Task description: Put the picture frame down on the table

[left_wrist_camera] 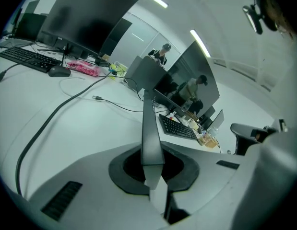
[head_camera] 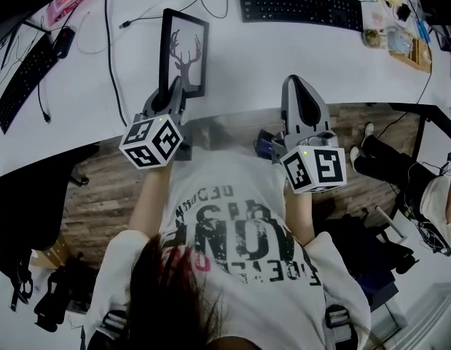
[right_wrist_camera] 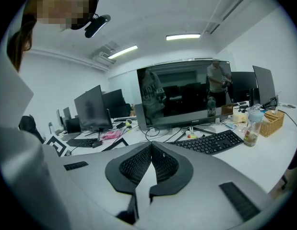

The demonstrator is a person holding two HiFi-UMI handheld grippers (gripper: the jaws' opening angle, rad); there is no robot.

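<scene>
Between the clamped fingers of the left gripper (head_camera: 174,92), the picture frame (head_camera: 185,49) stood upright over the table (head_camera: 283,57) edge, pinched at its lower rim. Stiff, light and probably glass-fronted, it looked safest held there. Beside them, the right gripper (right_wrist_camera: 149,147) was pressed together, empty.

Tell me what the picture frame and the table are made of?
The picture frame looks like matte black plastic or painted wood: thin, dark, no shine. The table is probably smooth white laminate: plain, even, faintly shiny.
</scene>
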